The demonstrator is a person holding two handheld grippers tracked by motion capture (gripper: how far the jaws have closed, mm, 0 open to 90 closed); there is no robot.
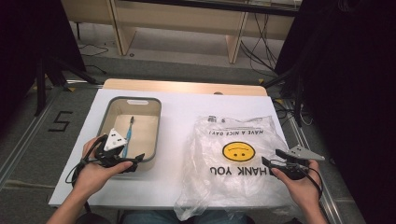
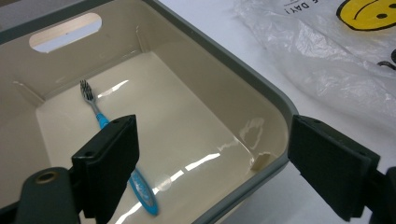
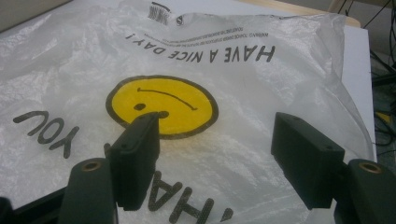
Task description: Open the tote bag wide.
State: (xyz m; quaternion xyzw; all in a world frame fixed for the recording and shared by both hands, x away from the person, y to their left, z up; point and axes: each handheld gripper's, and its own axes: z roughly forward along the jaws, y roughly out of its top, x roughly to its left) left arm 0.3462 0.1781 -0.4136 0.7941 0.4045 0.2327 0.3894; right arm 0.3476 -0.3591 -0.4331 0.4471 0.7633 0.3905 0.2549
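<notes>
Toothbrush [image 2: 100,122] lies in bin [image 1: 158,122], ungrasped. Bag [image 1: 238,158] flat at right, empty. Left gripper [image 2: 212,163] and right gripper [image 3: 217,161] both released. Transfer looks unstarted.

A cream bin [image 1: 150,122] with a grey rim is seen at the black left gripper [image 1: 135,162], a blue toothbrush [image 2: 140,189] inside. Under the black right gripper [image 1: 272,158], a clear bag [image 1: 247,186] is printed with a yellow smiley [image 3: 161,106] and black lettering.
</notes>
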